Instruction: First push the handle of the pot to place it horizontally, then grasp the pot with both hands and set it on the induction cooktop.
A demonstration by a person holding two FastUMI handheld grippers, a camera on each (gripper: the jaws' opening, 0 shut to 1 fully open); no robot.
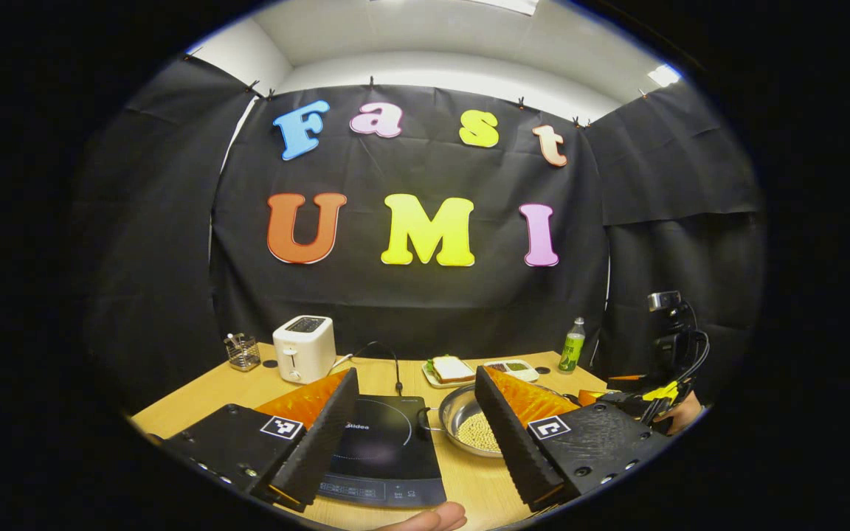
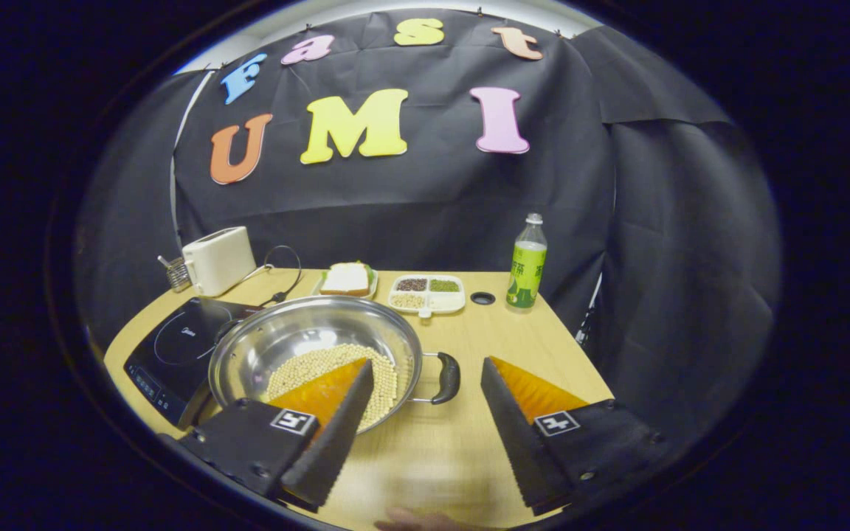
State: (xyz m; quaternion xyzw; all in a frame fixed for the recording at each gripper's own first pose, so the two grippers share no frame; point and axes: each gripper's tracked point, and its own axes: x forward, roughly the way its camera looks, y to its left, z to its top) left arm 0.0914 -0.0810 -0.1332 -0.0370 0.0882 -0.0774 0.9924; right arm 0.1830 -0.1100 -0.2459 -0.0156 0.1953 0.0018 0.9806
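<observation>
The pot is seen on the wooden table in the right gripper view, holding pale beans, its dark handle at 3 o'clock of the bowl — just beside the induction cooktop at its 9 o'clock. The right gripper is spread wide, nothing grasped, the handle between its fingers. In the left gripper view the left gripper is likewise released — hovering above cooktop and pot.
</observation>
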